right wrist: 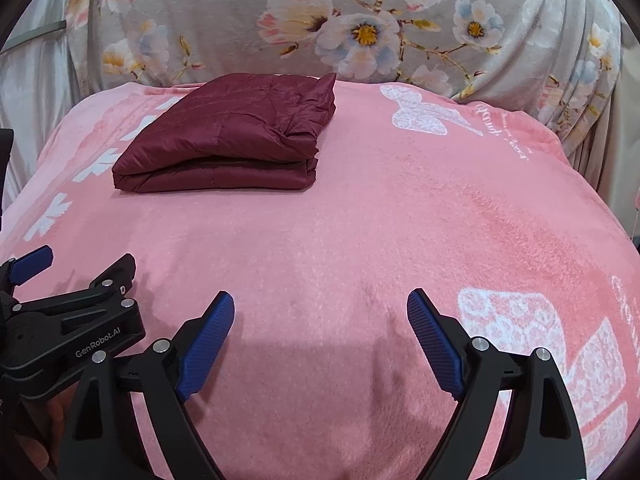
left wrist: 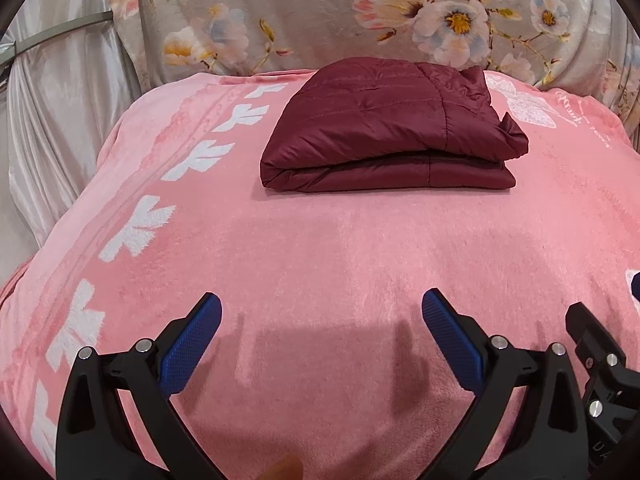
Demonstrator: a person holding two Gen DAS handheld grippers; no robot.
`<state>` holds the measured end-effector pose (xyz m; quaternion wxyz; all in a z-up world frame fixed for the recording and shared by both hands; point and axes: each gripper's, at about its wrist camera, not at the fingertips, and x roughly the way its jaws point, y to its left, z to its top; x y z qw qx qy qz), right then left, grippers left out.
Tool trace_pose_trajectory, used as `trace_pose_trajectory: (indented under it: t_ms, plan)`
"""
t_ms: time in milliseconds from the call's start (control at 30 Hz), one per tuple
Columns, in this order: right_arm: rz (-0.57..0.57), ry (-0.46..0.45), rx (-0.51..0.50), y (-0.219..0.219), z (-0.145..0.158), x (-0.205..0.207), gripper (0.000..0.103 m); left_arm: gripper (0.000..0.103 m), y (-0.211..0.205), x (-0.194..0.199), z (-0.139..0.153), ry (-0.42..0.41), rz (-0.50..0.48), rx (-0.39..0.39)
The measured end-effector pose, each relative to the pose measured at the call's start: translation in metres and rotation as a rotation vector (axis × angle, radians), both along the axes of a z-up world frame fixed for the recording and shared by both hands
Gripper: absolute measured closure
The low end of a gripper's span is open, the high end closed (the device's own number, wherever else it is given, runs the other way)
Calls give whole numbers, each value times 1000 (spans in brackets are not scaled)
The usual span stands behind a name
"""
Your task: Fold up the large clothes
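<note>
The pink blanket (left wrist: 320, 264) with its white leaf and butterfly prints fills most of both views, spread over what looks like a bed, with a grey floral cloth (left wrist: 328, 12) draped along the top of the frame behind it. On the blanket sits the maroon quilted jacket (left wrist: 384, 128), upper centre in the left wrist view and upper left in the right wrist view (right wrist: 228, 136) — already a compact stack of layers, its near edge fairly even, its right end bunched and a little ragged. Both tools hover low in the frame, well apart from it: the left gripper (left wrist: 320, 340) has its fingers spread wide with nothing between them, and the right gripper (right wrist: 320, 340) likewise stands released and empty. The fold looks essentially complete, so the step in hand is judged to be finishing cleanly — keep the fingers clear of the stack, and if anything is touched, only tuck the bunched right end under lightly, without dragging the slippery top layer askew.
</note>
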<state>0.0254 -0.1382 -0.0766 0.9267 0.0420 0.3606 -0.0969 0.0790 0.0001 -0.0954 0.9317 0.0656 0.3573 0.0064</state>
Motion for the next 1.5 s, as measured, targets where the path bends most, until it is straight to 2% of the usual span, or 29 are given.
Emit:
trace_pose_trajectory:
  t_ms: [100, 500, 633, 700, 1067, 1500]
  plan:
    - [4, 7, 34, -1, -2, 0, 16, 5, -1, -3, 1, -6, -16, -5]
    - [-5, -26, 0, 5, 3, -6, 16, 5, -1, -11, 4, -29, 8, -5]
    - [-61, 38, -48, 10, -2, -1, 16, 5, -1, -10, 3, -26, 23, 5]
    - [-64, 40, -66, 12, -1, -2, 16, 5, -1, -9, 2, -21, 36, 15]
    - [-44, 20, -10, 5, -2, -6, 16, 5, -2, -11, 2, -24, 15, -3]
    - [-36, 1, 3, 4, 0, -7, 16, 5, -4, -12, 3, -28, 8, -4]
